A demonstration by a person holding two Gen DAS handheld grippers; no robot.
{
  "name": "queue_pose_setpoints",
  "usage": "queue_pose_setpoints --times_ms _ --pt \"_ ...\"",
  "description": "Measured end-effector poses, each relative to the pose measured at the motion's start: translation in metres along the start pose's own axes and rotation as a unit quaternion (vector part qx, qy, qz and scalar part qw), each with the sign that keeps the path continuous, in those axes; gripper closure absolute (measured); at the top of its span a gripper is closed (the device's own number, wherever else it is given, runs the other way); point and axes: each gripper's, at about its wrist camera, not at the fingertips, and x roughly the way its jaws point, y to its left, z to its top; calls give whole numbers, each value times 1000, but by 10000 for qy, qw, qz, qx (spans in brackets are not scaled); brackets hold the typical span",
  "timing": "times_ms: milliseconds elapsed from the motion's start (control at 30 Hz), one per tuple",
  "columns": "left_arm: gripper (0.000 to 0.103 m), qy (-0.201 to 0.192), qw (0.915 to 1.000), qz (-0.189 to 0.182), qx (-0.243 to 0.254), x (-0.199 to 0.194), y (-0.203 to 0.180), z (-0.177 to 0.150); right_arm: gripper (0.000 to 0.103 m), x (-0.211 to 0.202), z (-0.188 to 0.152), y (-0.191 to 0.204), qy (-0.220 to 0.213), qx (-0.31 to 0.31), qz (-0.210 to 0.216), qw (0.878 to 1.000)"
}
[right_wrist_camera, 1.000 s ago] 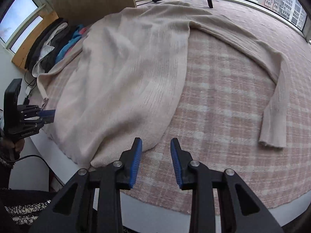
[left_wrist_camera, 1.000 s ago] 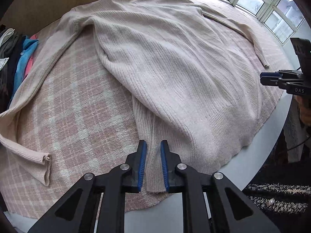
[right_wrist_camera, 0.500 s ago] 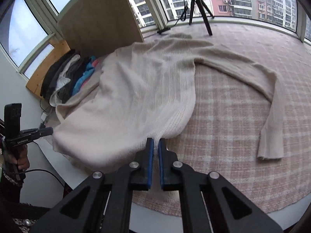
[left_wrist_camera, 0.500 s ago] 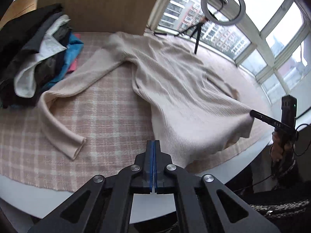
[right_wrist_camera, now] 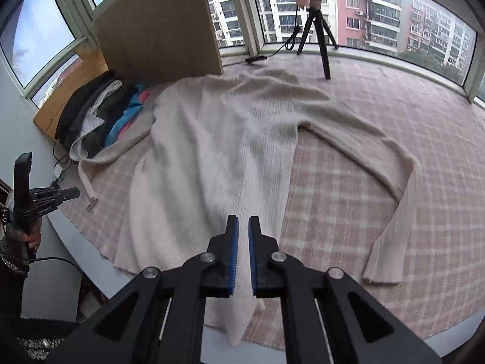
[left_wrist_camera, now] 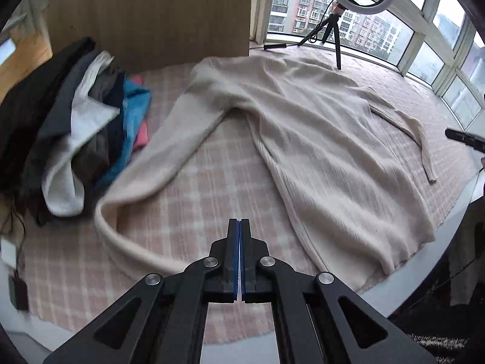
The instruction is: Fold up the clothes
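The left gripper point(left_wrist_camera: 240, 227) is holding its fingers pressed together above the tabletop point(left_wrist_camera: 182, 212); the right gripper point(right_wrist_camera: 242, 227) is pinching the cream sweater's point(right_wrist_camera: 218, 157) near hem.

Left gripper point(left_wrist_camera: 240, 227) jaws closed, cream sweater point(left_wrist_camera: 318, 139) spread on checked cloth point(left_wrist_camera: 194, 200)

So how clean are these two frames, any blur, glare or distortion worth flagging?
Left wrist view: the clothes pile and the near sleeve are smeared by motion blur, while the fingers stay sharp. Right wrist view: sharper overall, with slight softness on the sweater. Both views: strong fisheye bending of the table edge, dark vignette corners, soft daylight from the windows, no harsh glare.
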Motion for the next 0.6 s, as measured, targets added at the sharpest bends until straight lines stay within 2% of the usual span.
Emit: queue_pose_setpoints --times_ms 133,300,400,467,533,600 --pt "100 -272 9987 234 364 3 15 74 87 -6 74 -19 -437 48 -209 9988" --pt "98 -580 9963 509 376 11 40 152 86 4 151 -39 -709 -88 -518 9961" --pt "97 -510 9970 504 299 35 42 180 86 30 176 -44 -600 -142 -471 9970" --pt "90 -398 9983 345 246 55 39 192 85 56 186 -43 -443 -309 -468 9974" --pt "85 -352 9983 340 326 76 33 200 84 87 193 -42 -282 -476 -532 9970" --pt "83 -233 9985 289 395 97 26 207 77 120 199 -43 -139 -542 -490 9972"
